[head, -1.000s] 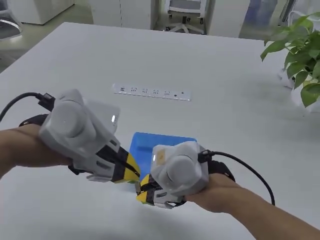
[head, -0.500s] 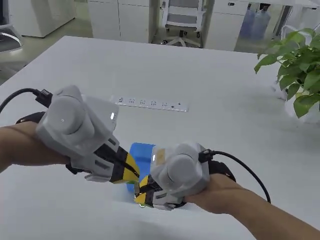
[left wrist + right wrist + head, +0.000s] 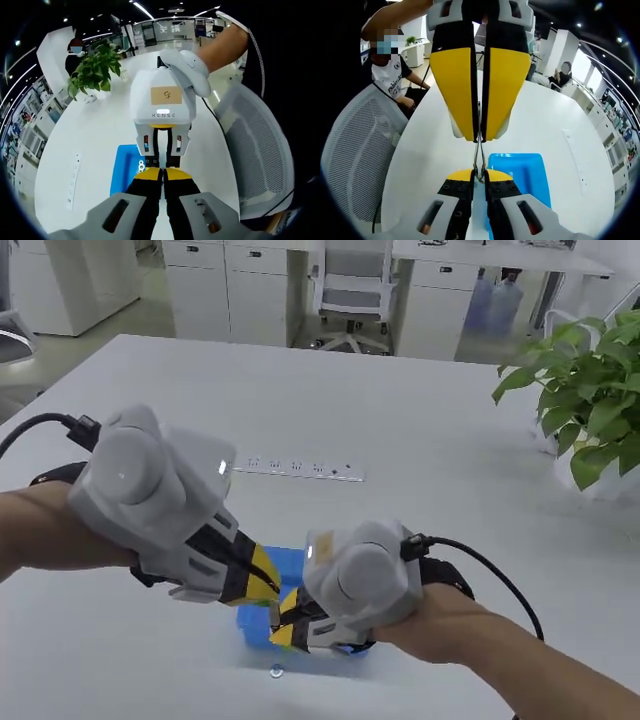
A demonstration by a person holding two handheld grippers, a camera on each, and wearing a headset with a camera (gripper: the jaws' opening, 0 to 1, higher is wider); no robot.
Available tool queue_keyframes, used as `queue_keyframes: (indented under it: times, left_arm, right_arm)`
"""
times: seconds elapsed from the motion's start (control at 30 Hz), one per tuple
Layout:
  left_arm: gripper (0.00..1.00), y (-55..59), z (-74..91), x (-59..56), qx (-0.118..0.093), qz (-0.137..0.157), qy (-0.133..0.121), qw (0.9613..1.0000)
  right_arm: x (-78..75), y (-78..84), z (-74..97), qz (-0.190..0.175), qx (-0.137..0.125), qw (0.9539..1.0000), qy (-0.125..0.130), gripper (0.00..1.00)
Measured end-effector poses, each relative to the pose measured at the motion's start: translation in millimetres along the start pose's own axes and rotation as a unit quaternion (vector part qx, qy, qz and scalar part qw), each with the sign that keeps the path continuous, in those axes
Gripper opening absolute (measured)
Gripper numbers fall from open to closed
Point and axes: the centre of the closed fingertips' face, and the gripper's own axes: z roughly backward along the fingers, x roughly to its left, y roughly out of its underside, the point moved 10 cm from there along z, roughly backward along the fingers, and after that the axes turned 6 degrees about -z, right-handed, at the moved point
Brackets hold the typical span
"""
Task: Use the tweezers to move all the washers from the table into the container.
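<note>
My left gripper [image 3: 265, 585] and right gripper [image 3: 285, 625] meet tip to tip just above the blue container [image 3: 252, 628]. Thin metal tweezers [image 3: 479, 150] run from my right gripper [image 3: 479, 176] up into the yellow jaws of the left gripper [image 3: 480, 85]; both are shut on them. In the left gripper view my left gripper [image 3: 163, 175] is shut and faces the white body of the right gripper [image 3: 165, 105] over the container [image 3: 122, 170]. One small washer [image 3: 277, 672] lies on the white table just in front of the container. Most of the container's inside is hidden by the grippers.
A white power strip [image 3: 300, 467] lies beyond the grippers on the table [image 3: 420, 420]. A potted green plant [image 3: 590, 410] stands at the right edge. An office chair [image 3: 350, 290] and cabinets are behind the table. A mesh chair [image 3: 365, 165] is beside it.
The head camera has tilted up, so the container and power strip sit lower in the picture and the washer has come into view. Both grippers stay tip to tip, still shut.
</note>
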Motion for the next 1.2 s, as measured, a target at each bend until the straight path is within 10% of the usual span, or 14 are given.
queue_keyframes:
  times: [1.2]
  left_arm:
    - [0.05,29.6,-37.9,54.8,0.004,0.002,0.009,0.9999]
  right_arm:
    - [-58.5,31.8,-25.6,-0.025,0.004,0.9997,-0.003,0.10]
